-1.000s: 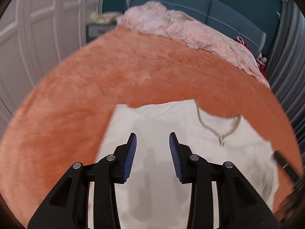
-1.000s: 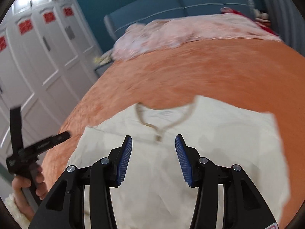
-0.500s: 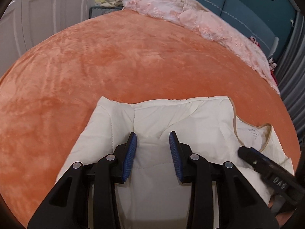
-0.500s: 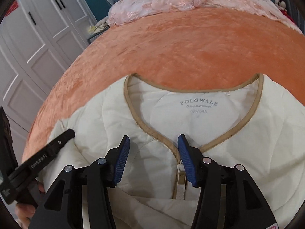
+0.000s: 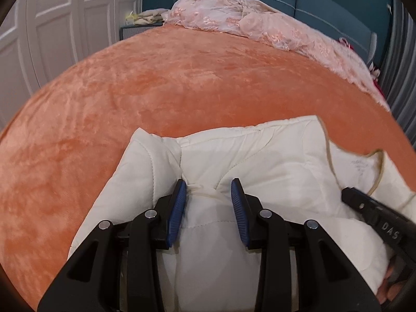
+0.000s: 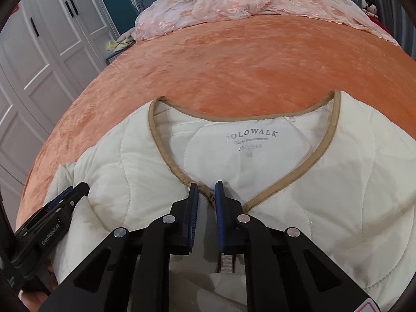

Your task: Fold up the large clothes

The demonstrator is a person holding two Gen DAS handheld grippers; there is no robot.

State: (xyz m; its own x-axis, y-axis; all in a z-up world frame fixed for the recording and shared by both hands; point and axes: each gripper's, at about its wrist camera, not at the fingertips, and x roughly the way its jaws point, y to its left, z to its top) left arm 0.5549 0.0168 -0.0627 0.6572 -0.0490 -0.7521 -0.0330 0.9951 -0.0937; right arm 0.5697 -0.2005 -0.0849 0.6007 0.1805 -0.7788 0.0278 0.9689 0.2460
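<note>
A cream quilted jacket (image 6: 338, 182) with tan neck trim lies on the orange bedspread (image 6: 234, 65); it also shows in the left wrist view (image 5: 273, 161). My right gripper (image 6: 206, 189) is shut on the tan trim at the bottom of the V-neck. My left gripper (image 5: 209, 188) is open, its jaws astride a bunched seam at the jacket's left shoulder and sleeve. The right gripper's body shows in the left wrist view (image 5: 377, 218), and the left gripper's body shows in the right wrist view (image 6: 52, 213).
A pink lace cover (image 6: 234, 2) lies at the head of the bed (image 5: 260, 23) before a teal headboard (image 5: 325, 2). White wardrobe doors (image 6: 39, 52) stand left. A small bedside stand with clutter (image 5: 140, 23) sits at the far left corner.
Both grippers moved down and forward onto the jacket. The right gripper's jaws closed onto the V-neck trim. The left gripper stayed open and reached the shoulder seam.
</note>
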